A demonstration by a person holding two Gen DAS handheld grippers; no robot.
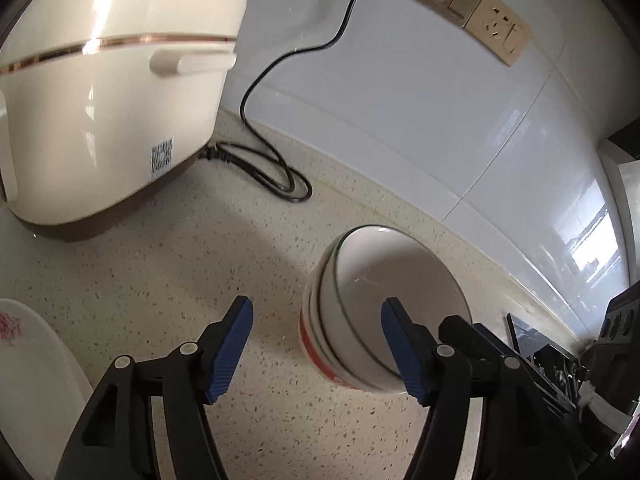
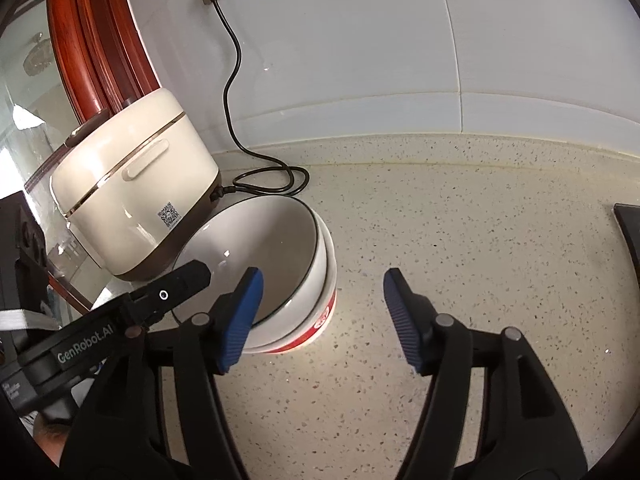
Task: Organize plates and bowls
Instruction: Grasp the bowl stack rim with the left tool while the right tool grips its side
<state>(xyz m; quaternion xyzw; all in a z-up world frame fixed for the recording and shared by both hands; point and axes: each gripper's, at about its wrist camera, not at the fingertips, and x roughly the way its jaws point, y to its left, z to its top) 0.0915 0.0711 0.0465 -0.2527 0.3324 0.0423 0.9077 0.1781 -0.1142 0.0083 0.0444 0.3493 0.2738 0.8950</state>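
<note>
Speckled beige stone countertop (image 1: 168, 272) fills both views, white tiled wall (image 1: 400, 100) behind it. Cream rice cooker (image 1: 112, 100) is the biggest item, standing at the counter's back left, top cut off in the left wrist view; its black power cord (image 1: 276, 176) loops on the counter and runs up to a wall socket strip (image 1: 464, 4).

Stack of bowls (image 1: 384, 308) sits upright on the counter, in front of and right of the cooker, openings up, nested white bowls with a red-banded one at the bottom. Exact bowl count hard to make out. Round, so no long axis.

Left gripper (image 1: 318, 352) angled down toward the counter, blue fingers wide apart, nothing between them; its right finger overlaps the stack's near rim in the picture, contact cannot be told. Right gripper (image 2: 322, 322) also pitched down, fingers spread, only bare counter between them; its left finger overlaps the stack's near edge, touching or not unclear. Left gripper body with white lettering shows at the lower left of the right wrist view, just beside the stack.

Floral plate (image 1: 28, 360) at the left wrist view's left edge, mostly cut off. Dark object (image 2: 630, 232) at the right wrist view's right edge, cropped, unidentifiable. Dark clutter at the left view's right edge too blurred to name.
</note>
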